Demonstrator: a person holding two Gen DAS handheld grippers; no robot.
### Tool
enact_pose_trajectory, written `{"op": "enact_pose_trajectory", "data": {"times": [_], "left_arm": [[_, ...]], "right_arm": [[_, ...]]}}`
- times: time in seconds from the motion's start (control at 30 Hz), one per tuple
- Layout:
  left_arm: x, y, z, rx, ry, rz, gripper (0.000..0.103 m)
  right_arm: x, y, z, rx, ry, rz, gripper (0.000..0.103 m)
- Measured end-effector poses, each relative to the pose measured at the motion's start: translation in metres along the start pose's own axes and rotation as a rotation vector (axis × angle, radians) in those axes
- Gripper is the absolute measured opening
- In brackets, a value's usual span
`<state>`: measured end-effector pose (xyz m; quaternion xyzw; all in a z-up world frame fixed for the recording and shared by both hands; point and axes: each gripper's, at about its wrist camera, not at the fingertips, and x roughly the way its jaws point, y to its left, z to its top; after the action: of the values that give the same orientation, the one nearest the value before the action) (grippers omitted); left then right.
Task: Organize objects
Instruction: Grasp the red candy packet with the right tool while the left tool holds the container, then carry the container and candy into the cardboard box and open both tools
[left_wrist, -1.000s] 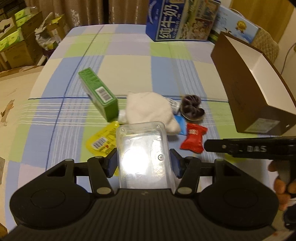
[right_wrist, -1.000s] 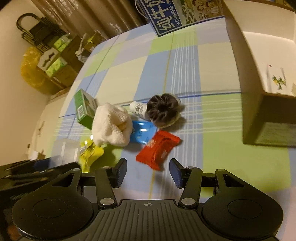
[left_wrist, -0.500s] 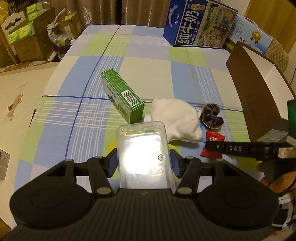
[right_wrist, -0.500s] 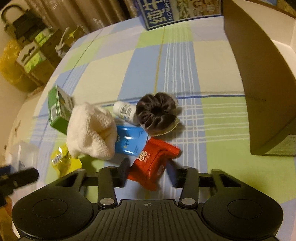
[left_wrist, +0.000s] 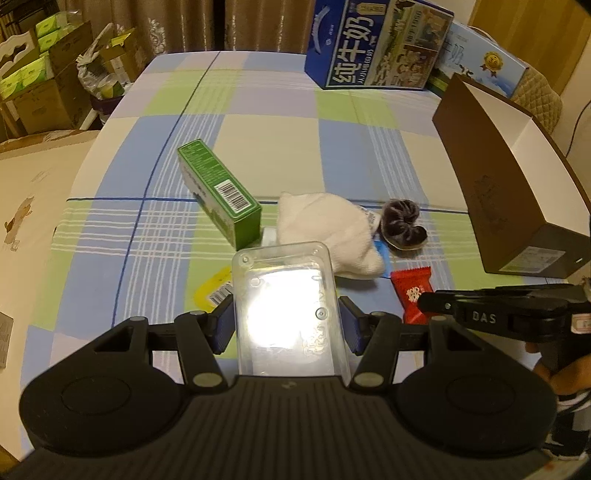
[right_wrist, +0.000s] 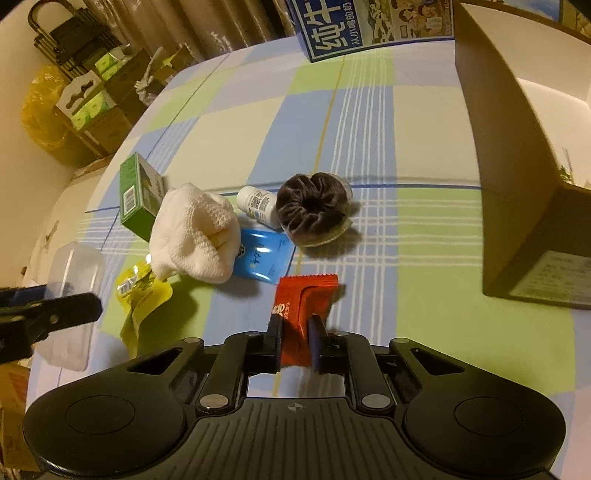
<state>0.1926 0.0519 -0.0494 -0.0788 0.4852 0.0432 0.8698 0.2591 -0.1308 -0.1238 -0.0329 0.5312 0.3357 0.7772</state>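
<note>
Left wrist view: the left gripper has its fingers clamped on the two sides of a clear rectangular plastic box, held above the checked blue, green and cream tablecloth. At 11 o'clock from the box lies a long green carton with a barcode; at 12 o'clock, partly behind the box, a white knitted cloth bundle; at 1 o'clock a dark brown velvet scrunchie. A red foil snack packet sits at 3 o'clock, with the black tip of the right gripper over it. An open brown cardboard box with a white inside stands at 2 o'clock.

Right wrist view: the right gripper has its fingers pressed together on the near end of the red foil snack packet, which lies on the tablecloth. At 11 o'clock from the packet are a flat blue sachet and the white cloth bundle; at 12 o'clock the scrunchie, touching a small white bottle. A yellow pouch lies at 9 o'clock and the brown cardboard box at 2 o'clock.
</note>
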Motion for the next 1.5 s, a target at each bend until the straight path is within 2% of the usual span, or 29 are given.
{"op": "enact_pose_trajectory", "data": {"times": [0.13, 0.23, 0.3, 0.37, 0.4, 0.67, 0.7, 0.73, 0.8, 1.0, 1.2, 1.5], "left_arm": [[-0.001, -0.007, 0.0, 0.009, -0.002, -0.007, 0.053], [-0.001, -0.011, -0.001, 0.015, -0.002, -0.011, 0.053], [-0.001, -0.012, -0.002, 0.017, 0.001, -0.011, 0.053], [-0.001, -0.013, -0.003, 0.019, 0.004, -0.009, 0.053], [-0.001, -0.013, -0.003, 0.02, 0.006, -0.009, 0.053], [-0.002, -0.006, -0.006, 0.016, 0.011, 0.002, 0.053], [-0.003, -0.005, -0.006, 0.016, 0.011, 0.003, 0.053], [-0.003, -0.005, -0.007, 0.018, 0.011, 0.002, 0.053], [-0.003, -0.006, -0.007, 0.022, 0.011, -0.001, 0.053], [-0.002, -0.013, -0.003, 0.052, 0.011, -0.028, 0.053], [0.0, -0.041, 0.005, 0.122, 0.01, -0.093, 0.053], [-0.006, -0.124, 0.035, 0.247, -0.044, -0.219, 0.053]], "right_arm": [[-0.011, -0.004, -0.007, -0.034, 0.019, 0.009, 0.011], [-0.013, -0.006, -0.011, -0.047, 0.034, -0.02, 0.014], [-0.012, -0.005, -0.013, -0.062, 0.031, -0.03, 0.037], [-0.01, -0.002, -0.015, -0.076, 0.029, -0.032, 0.045], [-0.008, -0.001, -0.016, -0.077, 0.032, -0.038, 0.045], [0.008, 0.001, -0.014, -0.068, 0.014, -0.069, 0.045], [0.01, 0.003, -0.014, -0.082, 0.011, -0.074, 0.043], [0.01, 0.004, -0.015, -0.097, 0.009, -0.077, 0.035], [0.011, 0.008, -0.016, -0.137, 0.005, -0.096, 0.029], [0.002, 0.005, -0.022, -0.129, 0.011, -0.069, 0.024], [-0.042, -0.012, -0.029, -0.041, -0.041, -0.021, 0.024], [-0.131, -0.063, -0.03, 0.085, -0.19, -0.028, 0.024]]}}
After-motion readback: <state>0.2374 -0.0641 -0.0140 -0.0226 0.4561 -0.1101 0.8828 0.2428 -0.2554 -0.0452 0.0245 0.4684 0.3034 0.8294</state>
